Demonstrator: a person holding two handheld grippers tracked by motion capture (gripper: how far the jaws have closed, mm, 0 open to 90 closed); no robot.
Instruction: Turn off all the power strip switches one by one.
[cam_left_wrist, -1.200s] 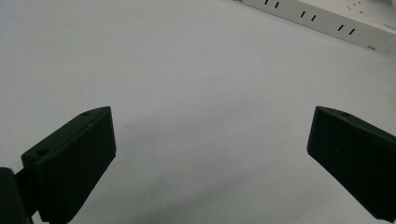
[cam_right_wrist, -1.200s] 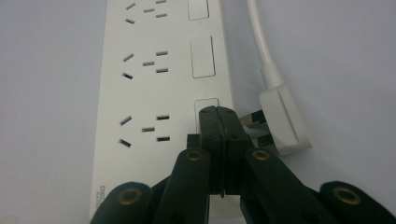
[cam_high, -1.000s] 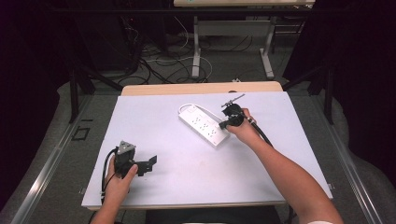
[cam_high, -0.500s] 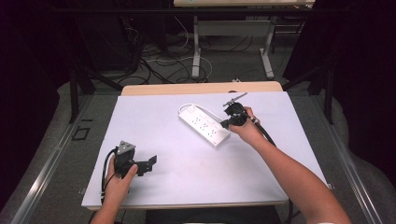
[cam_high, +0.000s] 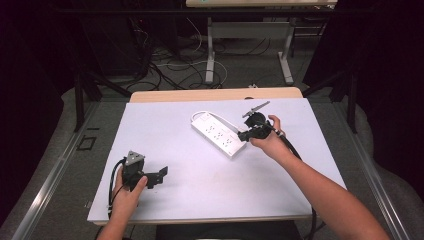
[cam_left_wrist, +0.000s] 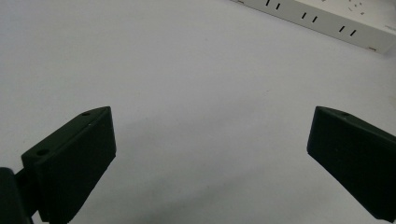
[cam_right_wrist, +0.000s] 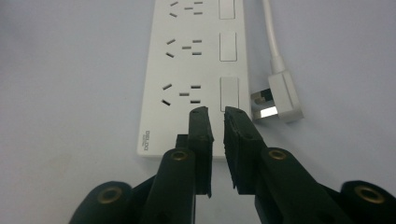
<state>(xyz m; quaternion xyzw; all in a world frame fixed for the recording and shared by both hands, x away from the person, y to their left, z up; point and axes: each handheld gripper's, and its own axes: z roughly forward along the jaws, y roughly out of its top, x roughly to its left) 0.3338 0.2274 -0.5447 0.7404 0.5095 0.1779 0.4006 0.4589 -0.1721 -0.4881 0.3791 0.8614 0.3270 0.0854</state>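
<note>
Just off strip (cam_right_wrist: 191, 70) end — right tool (cam_right_wrist: 215, 122) jaws parting, empty.

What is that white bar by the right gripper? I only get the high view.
Observer: A power strip. The right gripper view shows a switch beside each socket group.
Operator: Is that gripper holding anything?
Observer: No. The right gripper has just been opening its jaws; a narrow gap, nothing between them.
Operator: Where does the cord end?
Observer: At a plug lying beside the strip's end, prongs bare.
Operator: And the other one?
Observer: The left gripper has its jaws wide apart over the table.
</note>
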